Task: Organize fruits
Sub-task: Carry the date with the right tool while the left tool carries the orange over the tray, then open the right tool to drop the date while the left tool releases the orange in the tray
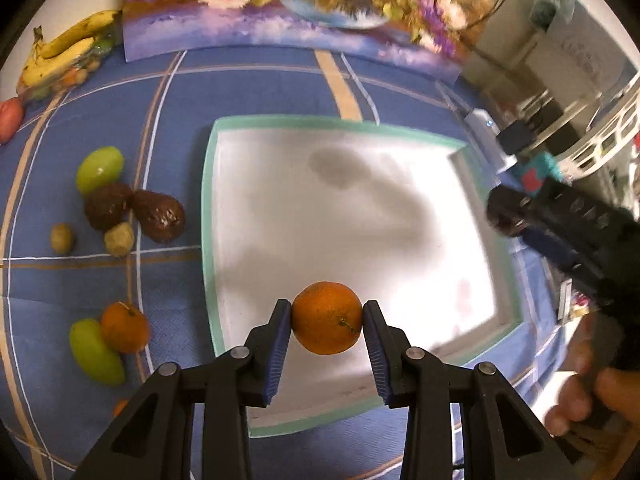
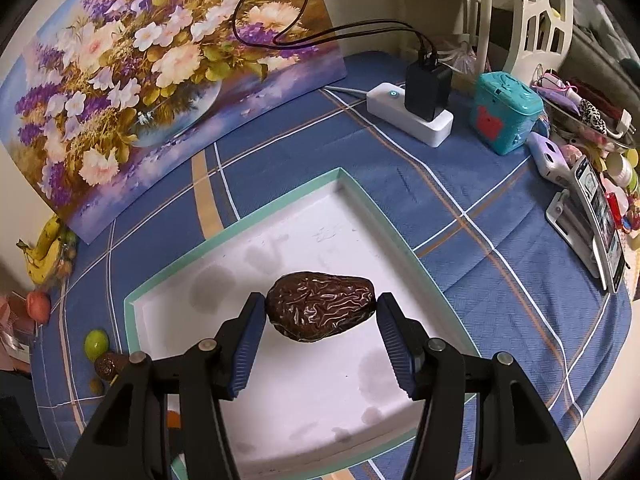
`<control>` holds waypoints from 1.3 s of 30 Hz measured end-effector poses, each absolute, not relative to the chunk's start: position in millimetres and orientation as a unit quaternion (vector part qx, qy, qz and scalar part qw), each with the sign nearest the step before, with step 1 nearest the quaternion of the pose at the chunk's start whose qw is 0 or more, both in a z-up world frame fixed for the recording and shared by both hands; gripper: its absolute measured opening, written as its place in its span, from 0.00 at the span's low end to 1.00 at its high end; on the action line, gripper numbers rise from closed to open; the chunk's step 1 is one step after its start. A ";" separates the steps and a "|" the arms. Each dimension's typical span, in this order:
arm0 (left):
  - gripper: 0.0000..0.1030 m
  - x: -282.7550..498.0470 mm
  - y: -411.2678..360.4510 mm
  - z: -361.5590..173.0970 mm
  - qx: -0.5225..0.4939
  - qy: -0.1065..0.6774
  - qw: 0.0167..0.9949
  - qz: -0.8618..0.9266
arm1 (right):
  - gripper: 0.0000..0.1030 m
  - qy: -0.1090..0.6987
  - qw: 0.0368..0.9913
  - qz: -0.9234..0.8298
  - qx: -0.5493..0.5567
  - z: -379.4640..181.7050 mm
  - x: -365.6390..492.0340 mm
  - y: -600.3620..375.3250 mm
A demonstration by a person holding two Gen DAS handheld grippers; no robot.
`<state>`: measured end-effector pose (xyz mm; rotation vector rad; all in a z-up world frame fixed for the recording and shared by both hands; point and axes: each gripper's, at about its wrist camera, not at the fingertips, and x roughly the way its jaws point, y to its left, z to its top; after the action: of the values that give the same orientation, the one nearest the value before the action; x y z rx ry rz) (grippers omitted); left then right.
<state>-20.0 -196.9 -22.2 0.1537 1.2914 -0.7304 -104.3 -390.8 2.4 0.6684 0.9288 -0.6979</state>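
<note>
At the far left of the left wrist view, a bunch of bananas (image 1: 64, 50) lies at the back of the table (image 1: 260, 80), which is covered in a blue plaid cloth, with a reddish fruit (image 1: 10, 118) just in front of it near the edge. Further forward sits a loose cluster: a green fruit (image 1: 100, 169), two dark wrinkled avocados (image 1: 158, 216) touching each other, and two small tan fruits (image 1: 119, 239) beside them. Nearer the camera, a second orange (image 1: 125, 327) rests against another green fruit (image 1: 96, 352).

In the middle lies a shallow white tray (image 1: 208, 220) with a mint-green rim. The left gripper (image 1: 327, 322) has its blue fingers (image 1: 280, 344) clamped on an orange (image 1: 326, 318), held over the tray's near edge; whether the fruit is clear of the tray floor is hard to judge from this angle. A flower painting (image 1: 280, 8) leans at the back.

To the right, the right gripper (image 2: 321, 312) grips a dark wrinkled avocado (image 2: 320, 306) lengthwise between its fingers (image 2: 394, 344), above the tray's (image 2: 280, 204) white floor. Beyond the tray stand a white power strip (image 2: 412, 116) with a black charger (image 2: 426, 86) plugged in, then a teal box (image 2: 506, 116), with assorted clutter at the far right edge.
</note>
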 end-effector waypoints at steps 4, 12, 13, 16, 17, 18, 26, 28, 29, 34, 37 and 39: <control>0.38 -19.9 -199.1 -31.2 0.075 0.595 0.732 -0.323 | 0.57 0.439 0.778 -0.324 0.313 -4.6 -101.8 -391.5; 0.38 -24.1 -204.8 -45.3 0.100 0.605 0.724 -0.314 | 0.57 0.475 0.759 -0.310 0.320 -33.3 -93.2 -392.9; 0.39 -23.8 -204.9 -46.5 0.102 0.606 0.724 -0.314 | 0.57 0.478 0.758 -0.308 0.321 -35.9 -92.3 -393.4; 0.39 -23.9 -206.2 -46.4 0.103 0.604 0.725 -0.314 | 0.57 0.486 0.752 -0.305 0.325 -44.3 -90.3 -395.0; 0.39 -23.9 -206.1 -46.5 0.104 0.604 0.725 -0.314 | 0.57 0.489 0.750 -0.305 0.324 -46.4 -89.8 -395.0; 0.39 -23.4 -206.6 -46.6 0.104 0.604 0.725 -0.314 | 0.57 0.492 0.748 -0.306 0.323 -48.6 -89.8 -395.2; 0.40 -23.4 -210.4 -47.0 0.109 0.604 0.725 -0.313 | 0.57 0.502 0.743 -0.304 0.323 -57.6 -86.5 -395.1; 0.43 -23.8 -211.4 -46.7 0.109 0.604 0.724 -0.314 | 0.57 0.502 0.743 -0.305 0.321 -57.7 -86.4 -394.7; 0.45 -23.9 -211.6 -46.1 0.108 0.604 0.723 -0.316 | 0.57 0.504 0.742 -0.305 0.320 -58.2 -85.7 -394.5; 0.60 -25.5 -212.8 -42.1 0.111 0.598 0.728 -0.315 | 0.58 0.510 0.742 -0.303 0.314 -60.5 -82.4 -393.9; 0.66 -25.4 -211.4 -38.8 0.110 0.594 0.732 -0.315 | 0.71 0.510 0.743 -0.300 0.314 -61.8 -80.8 -393.7; 0.71 -25.0 -209.8 -35.3 0.108 0.589 0.737 -0.314 | 0.75 0.507 0.747 -0.298 0.310 -59.6 -79.3 -392.2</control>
<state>-25.0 -209.8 -35.3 0.2380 1.2929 -0.6901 -79.3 -392.2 -59.6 0.6775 1.1097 -0.6527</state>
